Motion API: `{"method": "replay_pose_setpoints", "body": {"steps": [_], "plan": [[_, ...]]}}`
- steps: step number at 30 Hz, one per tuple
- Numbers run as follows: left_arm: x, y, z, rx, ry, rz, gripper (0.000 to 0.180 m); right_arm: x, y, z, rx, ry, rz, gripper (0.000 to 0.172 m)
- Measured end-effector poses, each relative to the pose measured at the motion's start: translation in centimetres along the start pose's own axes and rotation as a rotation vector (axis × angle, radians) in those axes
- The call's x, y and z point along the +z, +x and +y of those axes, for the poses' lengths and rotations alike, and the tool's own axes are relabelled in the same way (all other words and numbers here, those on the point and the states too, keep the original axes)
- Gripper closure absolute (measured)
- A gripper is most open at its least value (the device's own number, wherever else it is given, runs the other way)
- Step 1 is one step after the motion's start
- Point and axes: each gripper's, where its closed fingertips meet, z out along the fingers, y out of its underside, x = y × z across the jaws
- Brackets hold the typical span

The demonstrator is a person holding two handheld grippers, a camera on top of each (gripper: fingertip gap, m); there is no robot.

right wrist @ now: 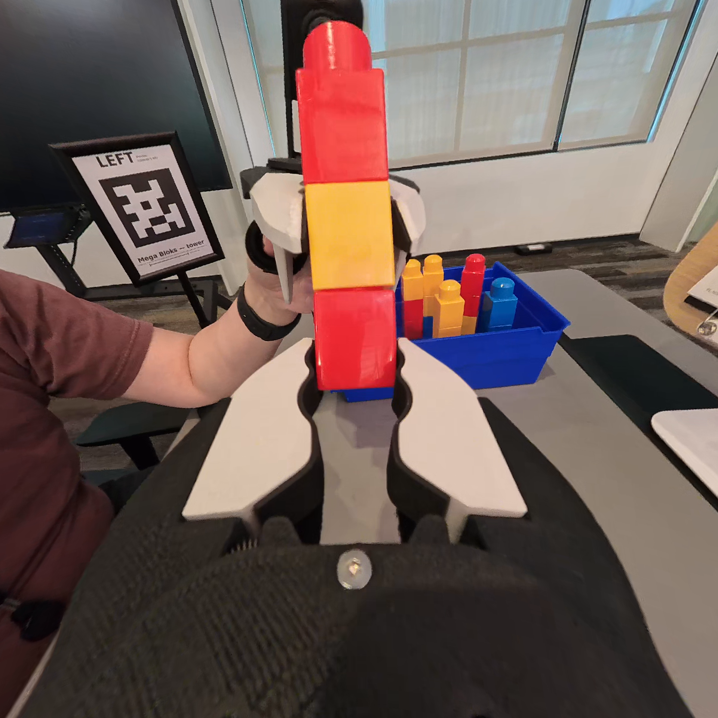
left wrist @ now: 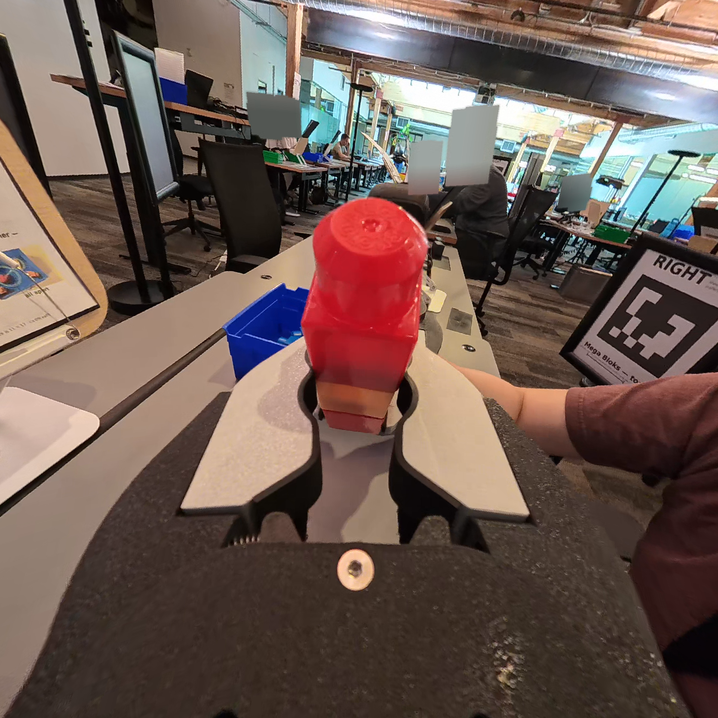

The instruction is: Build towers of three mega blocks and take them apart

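A tower of three blocks is held up above the grey table (right wrist: 575,458): a red top block (right wrist: 342,124), a yellow middle block (right wrist: 349,237) and a red bottom block (right wrist: 355,338). My right gripper (right wrist: 355,361) is shut on the red bottom block, with both pads against its sides. My left gripper (right wrist: 342,217) comes from the far side, and its pads press on the yellow middle block. In the left wrist view the tower leans toward the camera: the red top block (left wrist: 365,279) looms large, and my left gripper (left wrist: 357,373) closes around the tower just below it.
A blue bin (right wrist: 485,361) behind the tower holds several yellow, red and blue block towers; it also shows in the left wrist view (left wrist: 256,338). A framed marker sign (right wrist: 143,206) stands at the left. A white pad (right wrist: 691,439) lies at the right edge. Across from one pair of fingers to the other is roughly 5 cm.
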Motion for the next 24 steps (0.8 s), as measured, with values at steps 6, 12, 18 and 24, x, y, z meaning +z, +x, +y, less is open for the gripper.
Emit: {"method": "replay_pose_setpoints", "body": {"steps": [6,12,18,24], "plan": [[-6.4,-2.6,-4.5,-0.065,0.222,-0.062,0.142,-1.0,1.7,1.5,0.035,-0.156,0.096,0.136],[-7.8,-2.4,-3.8,0.056,0.074,-0.185,0.142,-19.8,6.6,4.3,0.118,-0.631,0.71,0.135],[-4.4,-2.1,-0.9,0.06,-0.073,-0.157,0.141,-33.4,12.2,13.6,0.604,-0.73,1.071,0.135],[-2.9,-2.0,0.6,0.04,-0.136,-0.133,0.141,-32.0,13.6,18.7,0.643,-0.923,0.973,0.134]]}}
